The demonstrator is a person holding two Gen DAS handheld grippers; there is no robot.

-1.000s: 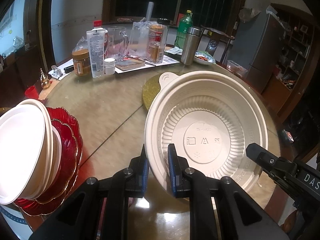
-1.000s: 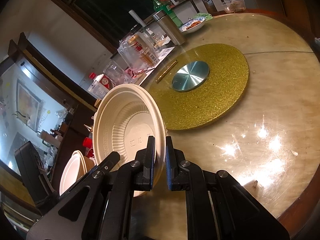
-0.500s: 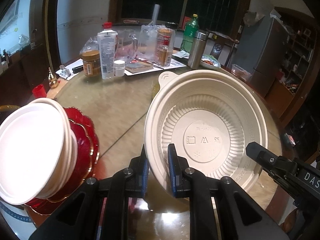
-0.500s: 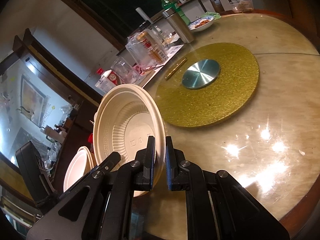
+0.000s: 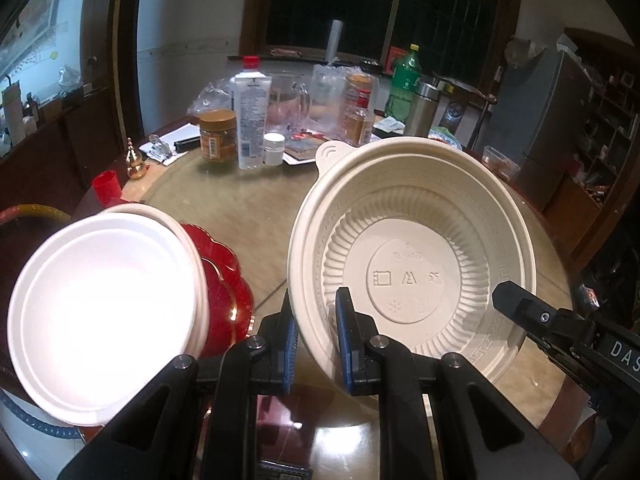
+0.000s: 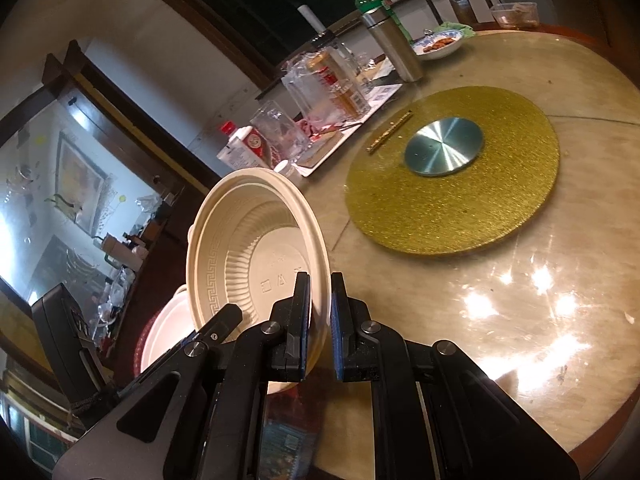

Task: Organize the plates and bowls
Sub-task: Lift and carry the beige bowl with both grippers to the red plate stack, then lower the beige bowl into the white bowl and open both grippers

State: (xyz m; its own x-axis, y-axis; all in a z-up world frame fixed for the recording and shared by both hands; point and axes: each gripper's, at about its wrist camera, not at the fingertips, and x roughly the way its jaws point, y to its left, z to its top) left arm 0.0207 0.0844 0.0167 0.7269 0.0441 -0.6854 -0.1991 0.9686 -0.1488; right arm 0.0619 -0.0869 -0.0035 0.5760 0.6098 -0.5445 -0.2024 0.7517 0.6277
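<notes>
Your warm indoor light blows out the white bowl (image 5: 104, 316), glares off the tabletop (image 6: 520, 300); fisheye edges darken.

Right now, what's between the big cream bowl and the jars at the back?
In the left wrist view, only bare table top lies between the cream bowl and the brown jar; nothing stands there.

There is 1 cream ribbed bowl (image 5: 412, 264) and a stack of at least 2 white bowls (image 5: 104, 312) on red scalloped plates (image 5: 228, 296), whose number cannot be told. Also 2 grippers: left gripper (image 5: 316, 340), right gripper (image 6: 320, 328). On the table (image 6: 520, 320): 1 gold turntable (image 6: 452, 208), 1 green bottle (image 5: 404, 88), 1 steel flask (image 5: 424, 108), 1 brown jar (image 5: 218, 136).
</notes>
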